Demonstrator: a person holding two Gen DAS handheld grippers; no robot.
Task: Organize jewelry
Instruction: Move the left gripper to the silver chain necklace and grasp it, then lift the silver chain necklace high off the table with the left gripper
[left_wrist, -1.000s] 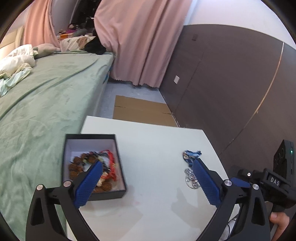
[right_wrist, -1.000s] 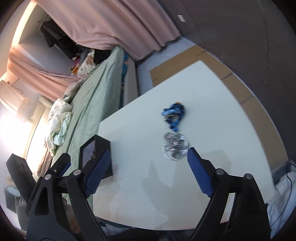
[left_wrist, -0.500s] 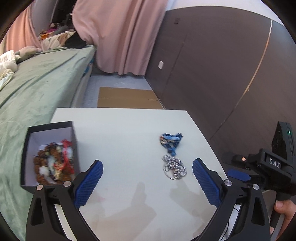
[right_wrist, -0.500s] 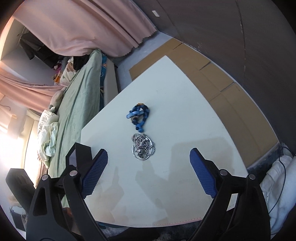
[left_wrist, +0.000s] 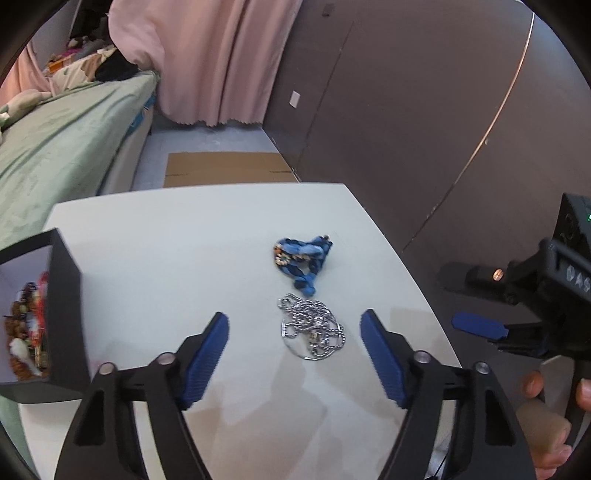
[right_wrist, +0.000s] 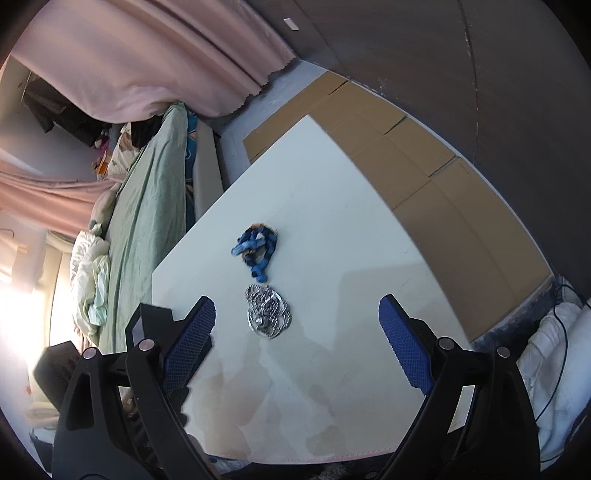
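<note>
A silver chain necklace (left_wrist: 313, 330) lies coiled on the white table (left_wrist: 192, 236), with a blue bead bracelet (left_wrist: 303, 258) just beyond it. My left gripper (left_wrist: 294, 352) is open and empty, its jaws either side of the silver chain, above the table. A black box (left_wrist: 64, 314) with several bead pieces stands at the left. My right gripper (right_wrist: 296, 347) is open and empty, above the table near the silver chain (right_wrist: 267, 312) and blue bracelet (right_wrist: 256, 251); the black box (right_wrist: 149, 321) shows behind its left finger. The right gripper's body also shows at the right of the left wrist view (left_wrist: 476, 326).
A bed with a green cover (left_wrist: 55, 136) runs along the table's left side. Flattened cardboard (left_wrist: 225, 171) lies on the floor past the far edge. A dark wall (left_wrist: 424, 122) stands to the right. White cloth and cables (right_wrist: 554, 354) lie by the table's right corner.
My left gripper has swung right, from over the black box to the silver chain, and come closer to it. My right gripper has moved in closer to the two pieces.
</note>
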